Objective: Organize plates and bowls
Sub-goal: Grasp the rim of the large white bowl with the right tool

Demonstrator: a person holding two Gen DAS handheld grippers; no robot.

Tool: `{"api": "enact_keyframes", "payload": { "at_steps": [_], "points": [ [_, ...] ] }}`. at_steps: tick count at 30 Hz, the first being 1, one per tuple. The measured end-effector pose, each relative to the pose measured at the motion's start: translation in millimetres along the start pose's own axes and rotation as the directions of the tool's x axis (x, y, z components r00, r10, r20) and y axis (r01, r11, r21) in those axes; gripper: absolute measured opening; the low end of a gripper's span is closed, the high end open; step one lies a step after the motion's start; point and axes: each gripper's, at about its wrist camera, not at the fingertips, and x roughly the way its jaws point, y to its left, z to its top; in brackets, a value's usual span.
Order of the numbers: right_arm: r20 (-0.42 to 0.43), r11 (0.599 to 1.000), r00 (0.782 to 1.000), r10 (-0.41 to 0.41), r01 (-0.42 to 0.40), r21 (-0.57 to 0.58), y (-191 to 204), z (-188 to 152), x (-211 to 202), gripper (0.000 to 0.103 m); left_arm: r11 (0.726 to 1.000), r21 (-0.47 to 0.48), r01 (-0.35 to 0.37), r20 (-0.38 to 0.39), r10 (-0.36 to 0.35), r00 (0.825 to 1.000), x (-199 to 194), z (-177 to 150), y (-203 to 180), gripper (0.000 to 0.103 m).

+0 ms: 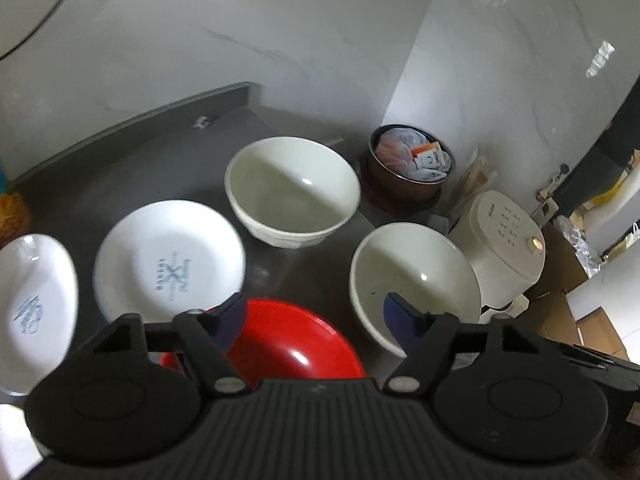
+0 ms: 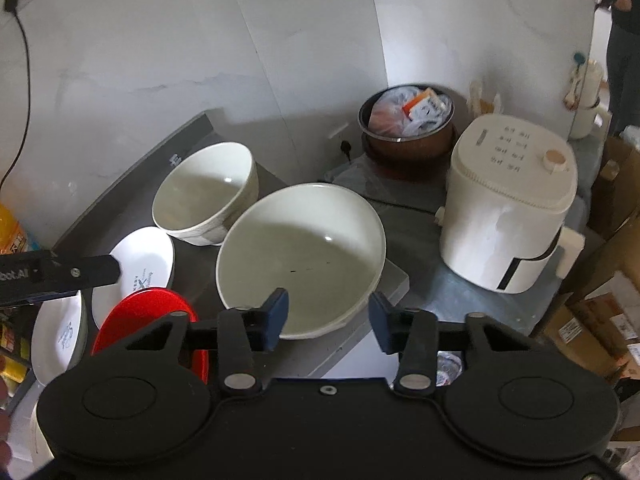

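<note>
Desk (image 2: 420, 216) is dark grey, backed by a white wall, and crowded.

Biggest item: white cooker (image 2: 508, 212) at the right edge, with a brown pot (image 2: 408, 142) of packets behind it in the back corner.

Near bowl (image 2: 302, 256) sits toward the front right edge. Far bowl (image 2: 206, 194) is nearer the back wall, just beside it.

Red dish (image 1: 296, 344) is at the front. Printed plate (image 1: 170, 260) is behind it, toward the left. Second plate (image 1: 34, 308) is at the left edge, tilted.

Right claw (image 2: 328, 316) is spread, empty, just short of the near bowl's rim. Left claw (image 1: 314, 320) is also spread, empty, above the red dish.

Risks, my read:
- Bowl rims are thick and glazed, so a shallow pinch could slip.
- Near bowl is close to the front edge (a nudge could push it off).
- Plates overlap, so lifting one may drag its neighbour.
- Both claws are working close together and could clash over the red dish.
</note>
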Motion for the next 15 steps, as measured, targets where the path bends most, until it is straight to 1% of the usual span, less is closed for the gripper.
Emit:
{"api": "enact_keyframes", "payload": {
  "at_steps": [3, 8, 9, 10, 12, 15],
  "points": [
    [-0.021, 1.000, 1.000, 0.008, -0.008, 0.001, -4, 4, 12, 0.037, 1.000, -0.007, 0.014, -0.018, -0.014, 1.000, 16, 4, -7, 0.063],
    [-0.042, 1.000, 0.999, 0.009, -0.009, -0.006, -10, 11, 27, 0.036, 1.000, -0.020, 0.021, -0.049, -0.022, 0.999, 43, 12, -15, 0.057],
    [-0.048, 1.000, 0.999, 0.012, -0.012, -0.005, -12, 13, 30, 0.033, 1.000, -0.022, 0.019, -0.057, -0.021, 0.998, 47, 13, -16, 0.054],
    [-0.058, 1.000, 0.998, 0.015, -0.015, -0.001, -14, 14, 34, 0.031, 1.000, -0.024, 0.018, -0.065, -0.020, 0.998, 52, 12, -16, 0.049],
    [-0.071, 1.000, 0.997, 0.020, -0.020, 0.007, -18, 16, 40, 0.028, 1.000, -0.022, 0.017, -0.084, -0.019, 0.996, 61, 12, -19, 0.043],
    [-0.083, 1.000, 0.996, 0.016, -0.016, 0.001, -22, 19, 47, 0.027, 1.000, -0.027, 0.012, -0.101, -0.015, 0.995, 75, 11, -23, 0.038]
  ]
}}
